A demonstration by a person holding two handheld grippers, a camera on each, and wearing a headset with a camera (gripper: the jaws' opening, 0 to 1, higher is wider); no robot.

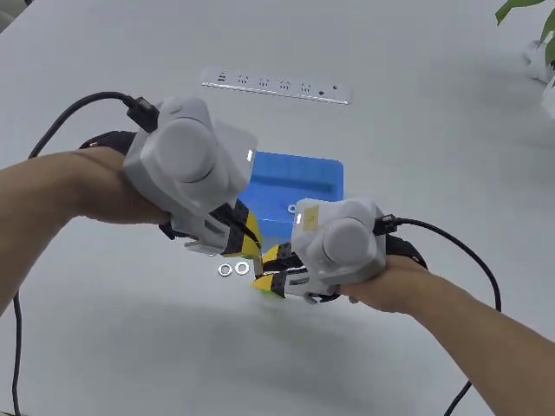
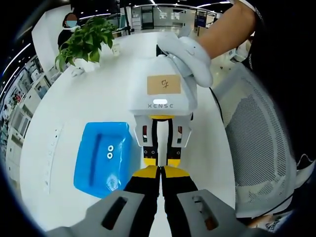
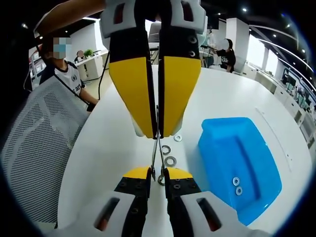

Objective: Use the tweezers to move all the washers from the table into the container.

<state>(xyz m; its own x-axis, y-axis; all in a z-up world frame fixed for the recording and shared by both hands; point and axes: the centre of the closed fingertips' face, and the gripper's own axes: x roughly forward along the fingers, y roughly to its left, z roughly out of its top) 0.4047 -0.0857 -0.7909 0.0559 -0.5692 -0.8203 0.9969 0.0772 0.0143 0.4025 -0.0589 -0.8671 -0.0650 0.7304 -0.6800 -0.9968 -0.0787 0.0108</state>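
Note:
The thin metal tweezers point(image 3: 156, 148) run between the two grippers, which meet tip to tip over the table. My left gripper point(image 3: 157, 133) comes down from the top of the right gripper view, its yellow fingers shut on one end. My right gripper point(image 3: 158, 174) is shut on the other end. Three washers point(image 3: 171, 161) lie on the white table just beyond the tips, and two washers point(image 1: 233, 269) show in the head view. Another ring point(image 3: 161, 180) sits between my right jaws. The blue container point(image 1: 295, 186) lies just behind the grippers and holds two washers point(image 2: 109, 151).
A white power strip point(image 1: 276, 87) lies farther back on the table. A potted plant point(image 2: 86, 42) stands at the far edge. A mesh office chair point(image 3: 39, 143) is beside the table, and people sit in the background.

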